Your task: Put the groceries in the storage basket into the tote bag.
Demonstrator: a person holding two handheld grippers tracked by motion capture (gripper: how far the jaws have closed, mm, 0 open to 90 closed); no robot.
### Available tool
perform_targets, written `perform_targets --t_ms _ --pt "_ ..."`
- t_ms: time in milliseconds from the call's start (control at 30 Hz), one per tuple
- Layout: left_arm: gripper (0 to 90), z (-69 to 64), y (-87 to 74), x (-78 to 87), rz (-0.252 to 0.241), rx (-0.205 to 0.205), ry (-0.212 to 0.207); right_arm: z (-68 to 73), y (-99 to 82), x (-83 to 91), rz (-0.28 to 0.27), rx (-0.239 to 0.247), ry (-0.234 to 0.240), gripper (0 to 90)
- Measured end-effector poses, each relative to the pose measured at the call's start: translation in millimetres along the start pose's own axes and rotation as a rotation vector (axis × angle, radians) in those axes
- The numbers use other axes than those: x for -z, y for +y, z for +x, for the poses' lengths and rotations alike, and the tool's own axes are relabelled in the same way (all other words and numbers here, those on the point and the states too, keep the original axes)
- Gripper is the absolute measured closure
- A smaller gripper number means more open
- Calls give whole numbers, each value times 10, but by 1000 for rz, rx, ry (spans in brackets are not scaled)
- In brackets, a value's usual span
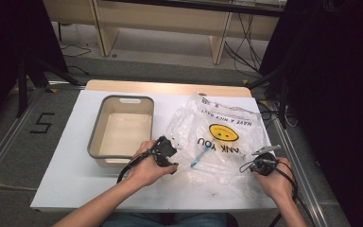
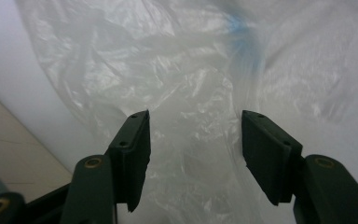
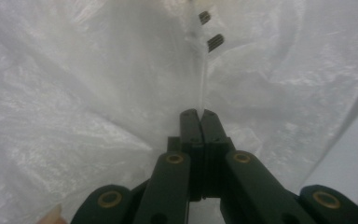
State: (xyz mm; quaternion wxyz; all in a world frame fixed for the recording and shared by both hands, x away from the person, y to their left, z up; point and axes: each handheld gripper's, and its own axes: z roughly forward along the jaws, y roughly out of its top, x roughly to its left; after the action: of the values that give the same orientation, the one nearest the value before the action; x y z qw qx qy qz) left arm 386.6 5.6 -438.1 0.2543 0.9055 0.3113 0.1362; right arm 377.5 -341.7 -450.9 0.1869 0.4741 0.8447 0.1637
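A clear plastic bag [image 1: 217,137] printed with a yellow smiley face and "THANK YOU" lies crumpled on the white table [image 1: 71,170]. Through its film a thin blue item [image 1: 198,156] shows near the middle. My left gripper [image 1: 174,157] is at the bag's left edge. In the left gripper view its jaws [image 2: 195,116] stand open, the bag's film [image 2: 191,79] lies between and beyond them, and the blue item [image 2: 242,42] shows as a blur. My right gripper [image 1: 251,166] is at the bag's right edge. In its own view the right gripper [image 3: 199,112] is shut on a thin fold of the bag [image 3: 98,93].
A grey-rimmed empty bin [image 1: 94,137] stands on the table just left of my left hand. Bare table runs along the front edge. Dark stands and cables flank the table, and wooden furniture legs stand on the floor behind it.
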Motion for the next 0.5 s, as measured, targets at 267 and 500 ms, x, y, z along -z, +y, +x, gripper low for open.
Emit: perform_targets --t_ms 267,500 --pt "586 -87 -45 -138 104 -13 -42 -120 80 -58 -91 2 -71 900" --pt "770 -147 -56 -194 148 -9 -78 -139 106 -107 -151 19 -60 822"
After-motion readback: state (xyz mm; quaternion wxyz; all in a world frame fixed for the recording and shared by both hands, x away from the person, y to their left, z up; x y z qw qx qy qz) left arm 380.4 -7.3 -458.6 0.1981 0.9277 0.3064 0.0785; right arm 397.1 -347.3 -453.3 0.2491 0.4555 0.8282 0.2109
